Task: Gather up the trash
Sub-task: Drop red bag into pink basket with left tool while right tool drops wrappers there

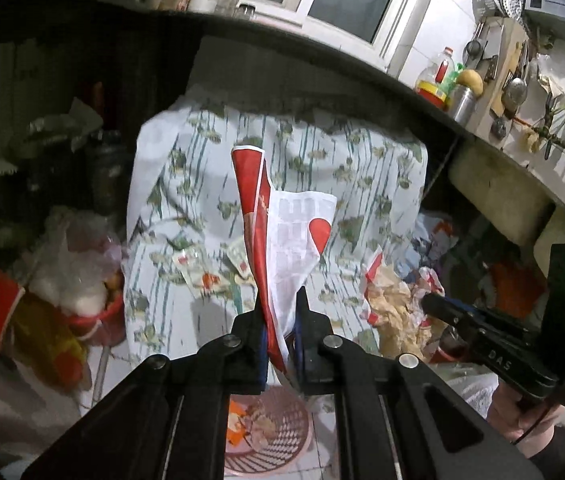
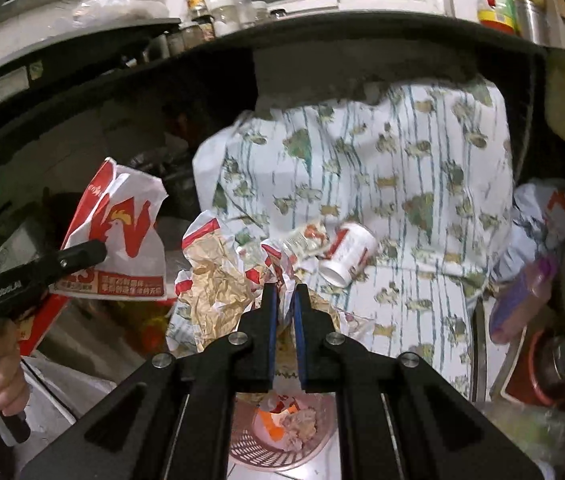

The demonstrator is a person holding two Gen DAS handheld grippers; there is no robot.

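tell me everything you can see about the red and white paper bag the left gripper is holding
The paper bag is thin, creased white paper printed in red, with a rooster-like logo and a red band of text along one edge. It is flattened, apparently empty, and held in the air, pinched between the fingers of the left gripper. It hangs clear of the floral tablecloth; nothing else touches it.

dim indoor light, bright white tiles above the fingers, deep shadow left of them under the counter edge, heavy fisheye bending with black corners, cloth ahead slightly motion-blurred
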